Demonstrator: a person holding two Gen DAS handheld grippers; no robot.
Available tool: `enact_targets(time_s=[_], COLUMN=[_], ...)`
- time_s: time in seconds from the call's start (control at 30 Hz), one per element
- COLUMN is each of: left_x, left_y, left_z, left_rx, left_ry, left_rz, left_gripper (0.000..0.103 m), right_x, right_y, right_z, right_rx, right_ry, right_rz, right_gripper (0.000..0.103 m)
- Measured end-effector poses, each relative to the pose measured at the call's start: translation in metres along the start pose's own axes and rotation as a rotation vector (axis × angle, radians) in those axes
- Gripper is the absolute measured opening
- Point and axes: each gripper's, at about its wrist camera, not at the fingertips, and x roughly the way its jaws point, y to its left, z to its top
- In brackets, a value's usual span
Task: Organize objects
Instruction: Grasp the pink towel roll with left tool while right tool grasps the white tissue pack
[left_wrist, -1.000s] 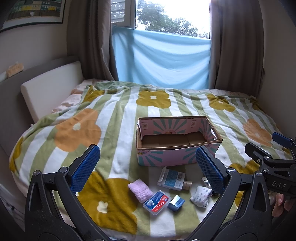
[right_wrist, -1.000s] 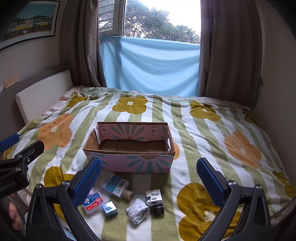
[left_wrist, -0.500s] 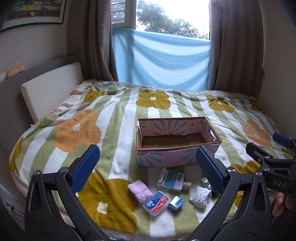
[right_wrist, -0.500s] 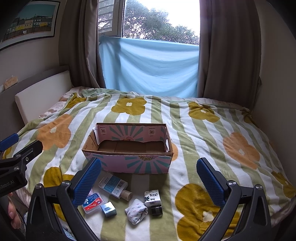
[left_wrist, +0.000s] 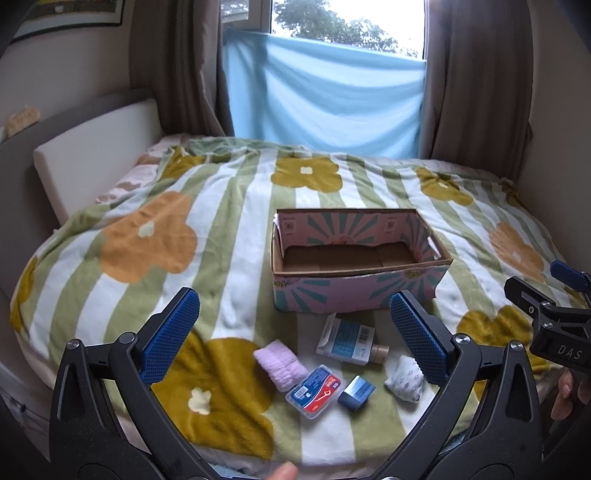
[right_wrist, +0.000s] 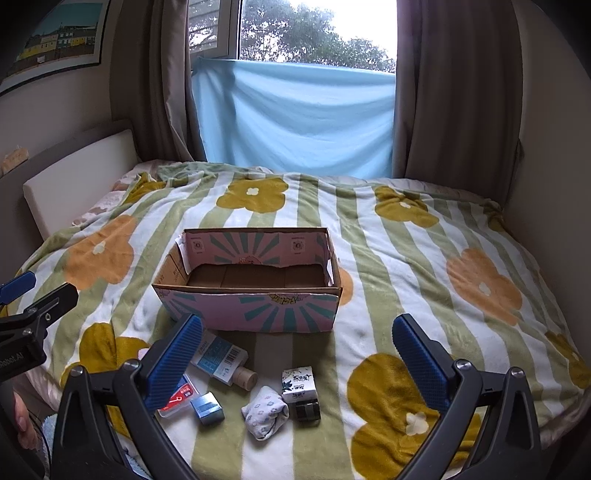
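Left gripper (left_wrist: 293, 334): jaws spread wide, nothing between them, hovering over the near edge of the bed.
Right gripper (right_wrist: 295, 354): jaws spread wide too, holding nothing, poised above the small items.
Small items, near row: red-and-blue plastic case (left_wrist: 316, 390) at 6 o'clock of the box, blue cube (left_wrist: 356, 392) touching it at 3 o'clock, patterned sock (right_wrist: 265, 411) further toward 3 o'clock.
Pink cloth (left_wrist: 280, 364): at 10 o'clock of the case, touching it.
Small printed box (right_wrist: 299, 384): upright at 2 o'clock of the sock, black clip (right_wrist: 306, 411) just in front.
Bottle (left_wrist: 351, 341): lying flat, cap toward 3 o'clock, just short of the box.
Cardboard box (right_wrist: 255, 308): open, pink and teal, mid-bed at 12 o'clock.
Blanket (right_wrist: 406, 266): green stripes, yellow and orange flowers.
Blue sheet (right_wrist: 295, 118): hung across the window, far wall.
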Motion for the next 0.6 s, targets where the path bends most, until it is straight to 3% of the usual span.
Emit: enact_targets(time_s=[0.23,0.6], left_x=[0.052,0.137], left_y=[0.014,0.027], left_z=[-0.022,-0.069], left_rx=[-0.023,-0.088], left_ry=[0.151,0.341], left_rz=[0.031,0.047], left_gripper=[0.103,0.103], right_x=[0.051,0.141], right_y=[-0.009,-0.016], right_z=[-0.021,-0.062], right_rx=[-0.050,-0.078], right_ry=[0.120,0.344], right_rz=[-0.046,-0.020], right_gripper=[0.102,0.102])
